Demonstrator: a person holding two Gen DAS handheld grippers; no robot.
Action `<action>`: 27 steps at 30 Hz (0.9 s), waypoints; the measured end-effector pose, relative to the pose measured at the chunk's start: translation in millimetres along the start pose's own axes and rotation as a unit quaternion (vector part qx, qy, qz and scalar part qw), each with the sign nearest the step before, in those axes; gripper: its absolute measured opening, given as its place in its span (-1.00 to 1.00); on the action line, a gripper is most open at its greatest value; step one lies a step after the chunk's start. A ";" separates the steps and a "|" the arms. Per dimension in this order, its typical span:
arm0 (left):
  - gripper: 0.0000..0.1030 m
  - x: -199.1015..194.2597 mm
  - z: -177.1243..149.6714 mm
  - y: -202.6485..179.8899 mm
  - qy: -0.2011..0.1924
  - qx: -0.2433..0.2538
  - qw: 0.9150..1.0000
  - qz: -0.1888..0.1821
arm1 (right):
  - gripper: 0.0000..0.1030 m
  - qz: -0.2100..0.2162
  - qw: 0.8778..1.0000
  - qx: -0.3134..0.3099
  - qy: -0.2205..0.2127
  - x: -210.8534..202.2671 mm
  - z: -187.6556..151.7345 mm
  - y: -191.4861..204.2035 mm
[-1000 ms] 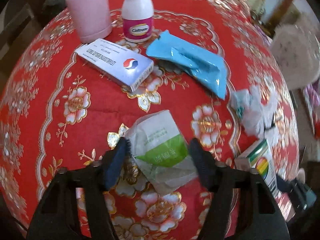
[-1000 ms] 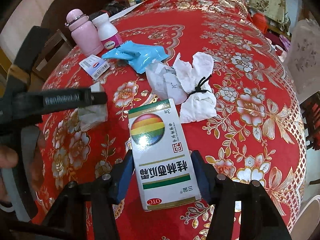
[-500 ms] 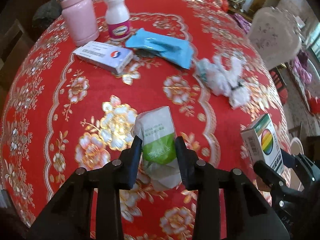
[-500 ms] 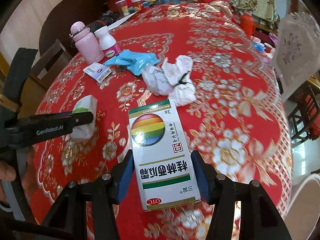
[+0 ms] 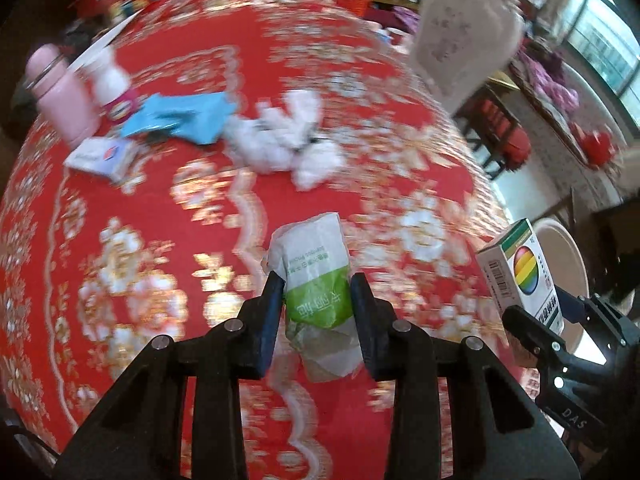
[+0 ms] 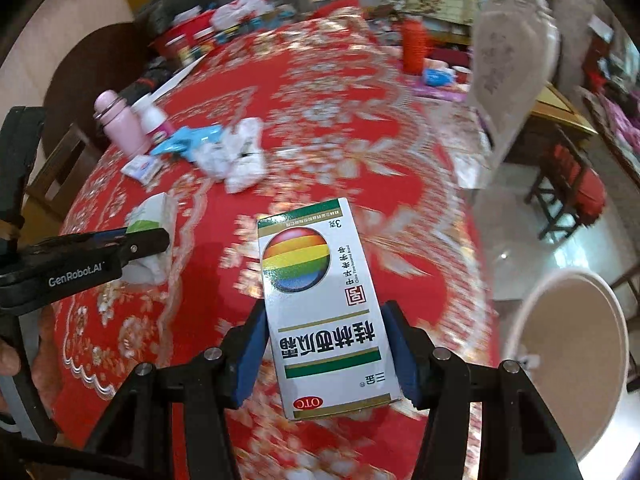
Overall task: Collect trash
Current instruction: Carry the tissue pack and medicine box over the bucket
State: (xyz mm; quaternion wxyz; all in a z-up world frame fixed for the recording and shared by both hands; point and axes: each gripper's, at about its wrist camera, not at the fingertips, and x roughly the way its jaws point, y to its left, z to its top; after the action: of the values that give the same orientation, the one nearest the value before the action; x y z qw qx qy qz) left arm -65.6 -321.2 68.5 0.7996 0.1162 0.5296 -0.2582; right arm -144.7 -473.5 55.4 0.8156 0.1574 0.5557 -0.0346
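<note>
Left gripper [image 5: 317, 308]: fingers pinching crumpled tissue packet [image 5: 316, 280], soft, light, collapsing under grip; held left of bin [image 6: 576, 344], above red surface [image 5: 160, 208]. Right gripper [image 6: 326, 348]: fingers clamping medicine box [image 6: 320, 300] by long sides, stiff, light, beside bin.

A crumpled white and green packet [image 5: 316, 280] was clamped between the pads of the left hand-held gripper [image 5: 317, 300] above the red floral tabletop [image 5: 168, 240]. At the right edge, a rainbow-printed box [image 5: 520, 268] was held by the right hand-held gripper [image 5: 532, 320].
</note>
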 end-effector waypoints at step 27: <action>-0.38 44.6 -7.6 -269.1 0.046 0.168 0.974 -0.142 | 0.06 -0.129 0.976 0.175 0.008 -78.2 -102.9 -235.3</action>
State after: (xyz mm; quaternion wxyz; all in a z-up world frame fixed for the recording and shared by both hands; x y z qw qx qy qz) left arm -202.1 -556.5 48.5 0.6986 0.1842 0.5255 -0.4492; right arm -321.0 -675.4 41.6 0.7595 0.2252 0.5632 -0.2350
